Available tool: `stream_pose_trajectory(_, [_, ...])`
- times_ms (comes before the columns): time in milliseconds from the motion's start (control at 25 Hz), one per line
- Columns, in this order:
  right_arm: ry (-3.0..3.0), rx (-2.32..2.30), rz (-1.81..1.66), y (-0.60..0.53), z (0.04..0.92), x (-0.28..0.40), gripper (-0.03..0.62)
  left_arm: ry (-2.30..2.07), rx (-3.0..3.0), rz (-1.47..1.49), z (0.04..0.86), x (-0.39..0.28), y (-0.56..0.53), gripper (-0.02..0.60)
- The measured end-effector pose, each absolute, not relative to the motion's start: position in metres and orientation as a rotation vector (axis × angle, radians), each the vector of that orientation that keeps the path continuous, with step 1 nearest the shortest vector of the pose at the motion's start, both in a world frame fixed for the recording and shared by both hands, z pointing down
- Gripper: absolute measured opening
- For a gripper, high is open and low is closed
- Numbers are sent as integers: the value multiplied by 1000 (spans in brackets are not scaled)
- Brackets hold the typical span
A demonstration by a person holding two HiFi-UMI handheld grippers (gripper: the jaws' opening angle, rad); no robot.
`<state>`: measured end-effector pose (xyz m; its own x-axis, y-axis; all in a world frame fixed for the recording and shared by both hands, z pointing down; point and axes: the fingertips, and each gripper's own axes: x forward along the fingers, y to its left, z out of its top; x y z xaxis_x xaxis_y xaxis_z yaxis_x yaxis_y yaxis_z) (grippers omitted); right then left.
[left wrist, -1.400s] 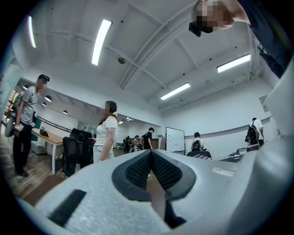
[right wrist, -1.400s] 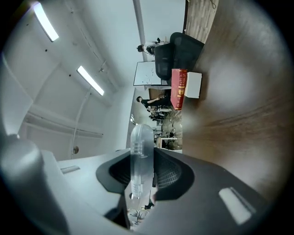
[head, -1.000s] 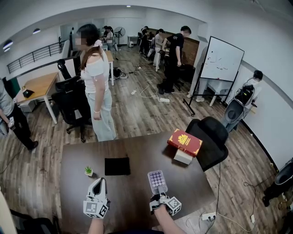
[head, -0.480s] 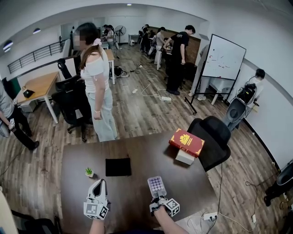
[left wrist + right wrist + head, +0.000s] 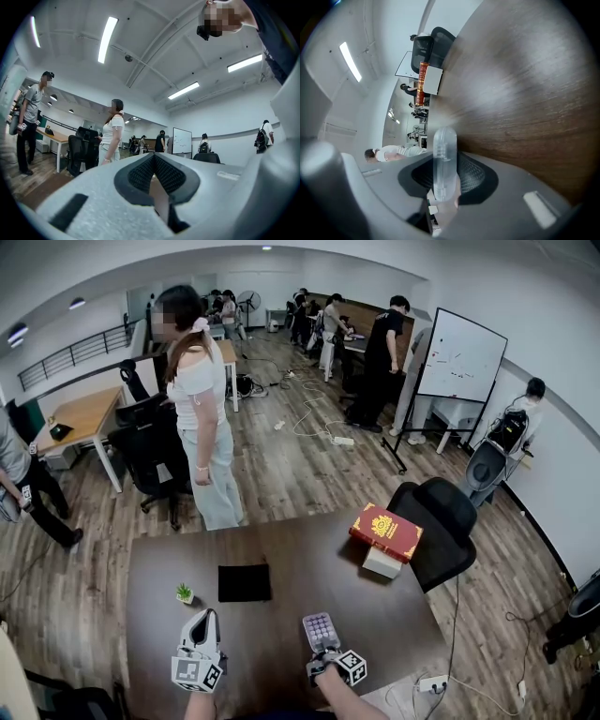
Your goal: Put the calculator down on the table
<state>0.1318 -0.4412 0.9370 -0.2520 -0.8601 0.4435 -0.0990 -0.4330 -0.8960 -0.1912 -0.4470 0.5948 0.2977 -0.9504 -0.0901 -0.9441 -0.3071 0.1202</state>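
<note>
The calculator (image 5: 320, 630), pale with rows of lilac keys, is held over the near part of the brown table (image 5: 300, 563), tilted with its keys facing up. My right gripper (image 5: 324, 650) is shut on its near end. In the right gripper view the calculator (image 5: 444, 159) shows edge-on between the dark pads, with the wood table top close beyond it. My left gripper (image 5: 202, 619) hovers over the table to the left, level, its jaws closed together with nothing between them (image 5: 153, 157).
A red book (image 5: 386, 530) lies on a white box (image 5: 380, 562) at the table's far right corner. A black pad (image 5: 245, 582) and a small potted plant (image 5: 184, 592) sit left of centre. A black chair (image 5: 436, 519) stands at the right; a person in white (image 5: 202, 418) stands beyond the table.
My right gripper has come down towards the table with the calculator, which now lies flatter and nearer to me. The left gripper has stayed put.
</note>
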Motion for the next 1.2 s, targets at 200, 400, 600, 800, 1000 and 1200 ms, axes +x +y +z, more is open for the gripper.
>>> stream_pose_trajectory(200, [1178, -1426, -1750, -444, 939, 128, 118, -1799, 2468, -255, 597, -193, -449, -5])
stream_pose_trajectory(400, [1148, -1441, -1789, -443, 936, 126, 121, -1794, 2474, -238, 598, -191, -448, -5])
stream_pose_trajectory(600, [1105, -1464, -1865, -443, 946, 124, 135, -1790, 2470, -236, 600, -190, -448, -3])
stream_pose_trajectory(800, [1068, -1432, -1902, -445, 949, 121, 287, -1796, 2471, -241, 598, -192, -449, -3])
stream_pose_trajectory(1000, [1057, -1436, -1942, -445, 947, 118, 390, -1789, 2475, -250, 597, -191, -449, -4])
stream_pose_trajectory(1200, [1027, -1484, -1977, -439, 946, 119, 447, -1786, 2467, -268, 597, -192, -446, -3])
